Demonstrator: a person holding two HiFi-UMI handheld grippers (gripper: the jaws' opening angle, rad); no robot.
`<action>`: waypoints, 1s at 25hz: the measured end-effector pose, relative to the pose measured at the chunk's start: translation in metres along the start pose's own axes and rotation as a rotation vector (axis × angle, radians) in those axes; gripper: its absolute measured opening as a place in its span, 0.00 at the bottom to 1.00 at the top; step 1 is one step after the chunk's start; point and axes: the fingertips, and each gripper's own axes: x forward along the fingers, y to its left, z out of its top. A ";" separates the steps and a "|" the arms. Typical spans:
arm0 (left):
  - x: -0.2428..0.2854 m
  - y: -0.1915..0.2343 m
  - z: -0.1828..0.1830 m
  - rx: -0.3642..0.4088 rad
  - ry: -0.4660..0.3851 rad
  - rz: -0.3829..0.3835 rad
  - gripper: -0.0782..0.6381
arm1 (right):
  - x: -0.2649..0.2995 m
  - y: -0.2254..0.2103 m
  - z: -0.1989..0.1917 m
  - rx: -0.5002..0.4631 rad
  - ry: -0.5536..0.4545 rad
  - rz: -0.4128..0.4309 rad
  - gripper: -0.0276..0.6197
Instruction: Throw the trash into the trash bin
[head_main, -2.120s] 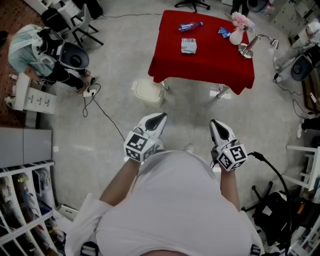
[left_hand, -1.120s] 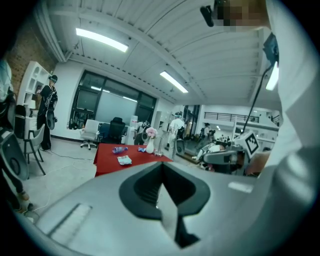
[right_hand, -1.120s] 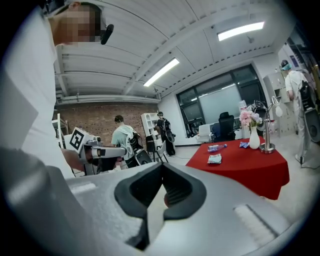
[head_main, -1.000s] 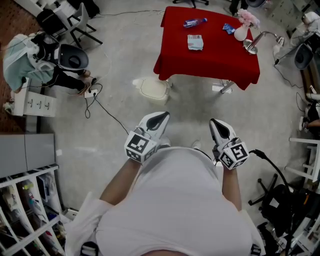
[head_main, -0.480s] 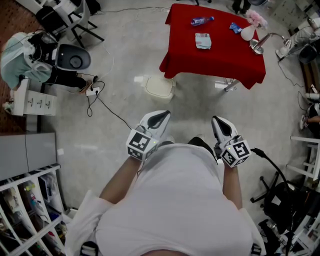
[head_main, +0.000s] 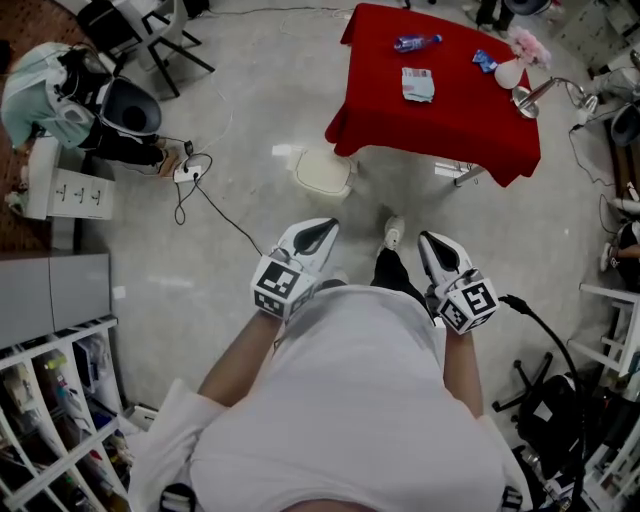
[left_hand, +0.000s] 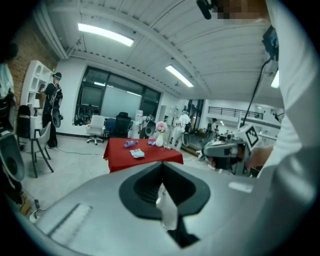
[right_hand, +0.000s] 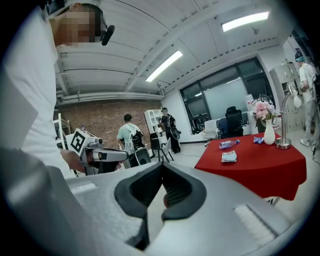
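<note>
Ahead stands a table under a red cloth (head_main: 450, 115). On it lie a plastic bottle (head_main: 417, 43), a flat printed packet (head_main: 418, 84) and a blue wrapper (head_main: 485, 61). A cream trash bin (head_main: 323, 172) sits on the floor at the table's left corner. My left gripper (head_main: 312, 238) and right gripper (head_main: 437, 250) are held side by side before my body, both shut and empty, still well short of the table. The left gripper view looks past the left gripper (left_hand: 162, 165) to the table (left_hand: 120, 152). The right gripper (right_hand: 162, 166) faces the packet (right_hand: 229, 157) and bottle (right_hand: 228, 144).
A pink-flower vase (head_main: 510, 72) and a desk lamp (head_main: 545, 92) share the table. A power strip and cable (head_main: 190, 172) lie on the floor at left, near a seated person (head_main: 45, 95). Shelves (head_main: 50, 400) stand lower left, chairs and cables (head_main: 560, 380) at right.
The person has stepped toward the table; it and the bin have drifted right in the head view. A shoe has come into sight between the grippers. Both grippers stay shut.
</note>
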 end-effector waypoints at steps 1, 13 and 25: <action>0.004 0.003 0.001 -0.004 0.000 0.012 0.11 | 0.004 -0.005 0.002 0.000 -0.002 0.004 0.04; 0.071 0.042 0.028 -0.050 -0.010 0.132 0.11 | 0.071 -0.097 0.038 0.002 0.020 0.098 0.04; 0.165 0.075 0.043 -0.127 0.013 0.284 0.11 | 0.128 -0.205 0.055 -0.006 0.138 0.257 0.04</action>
